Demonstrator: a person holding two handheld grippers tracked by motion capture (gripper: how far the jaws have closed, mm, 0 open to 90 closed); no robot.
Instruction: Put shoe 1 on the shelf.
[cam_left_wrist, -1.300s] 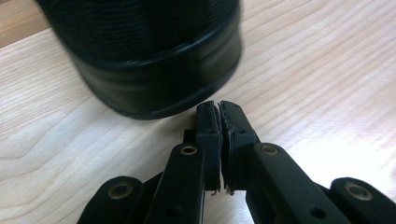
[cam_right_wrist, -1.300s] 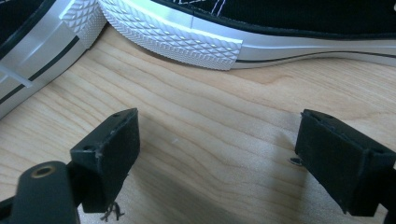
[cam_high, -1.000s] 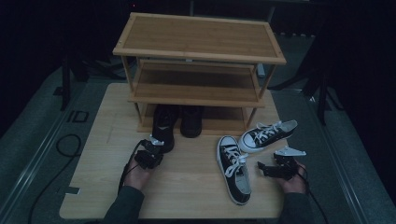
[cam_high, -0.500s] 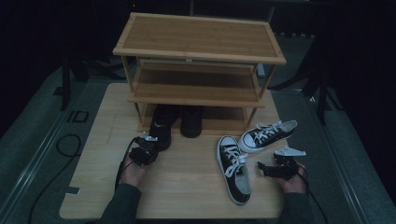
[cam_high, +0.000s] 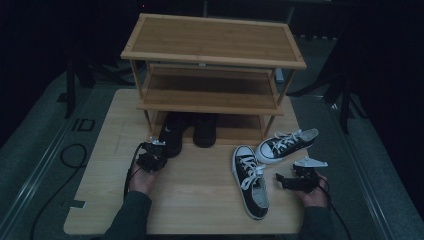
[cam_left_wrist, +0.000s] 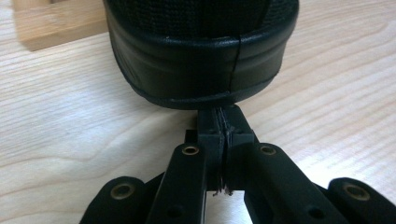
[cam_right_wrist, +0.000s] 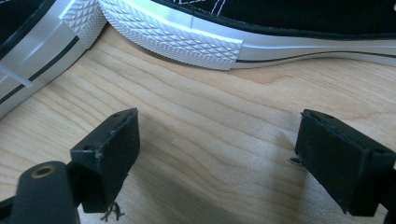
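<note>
The left gripper (cam_high: 159, 146) has its jaws pressed together with nothing between them, and its closed tip touches the heel of the left black shoe (cam_high: 172, 134); in the left gripper view this tip (cam_left_wrist: 223, 122) sits right against the rounded heel (cam_left_wrist: 201, 56). I judge that the jaws are kept closed so that they work as one firm point for pushing the shoe under the wooden rack (cam_high: 212, 60), where the second black shoe (cam_high: 205, 129) already stands just beside it on the lowest level. Further right, two black-and-white sneakers lie on the table (cam_high: 200, 210) in front of the rack: one (cam_high: 251, 180) points toward the person, the other (cam_high: 286, 144) lies across, near its toe. The right gripper (cam_high: 286, 181) rests low on the table just beside the nearer sneaker with its jaws wide apart and empty, probably ready to take that sneaker next.
</note>
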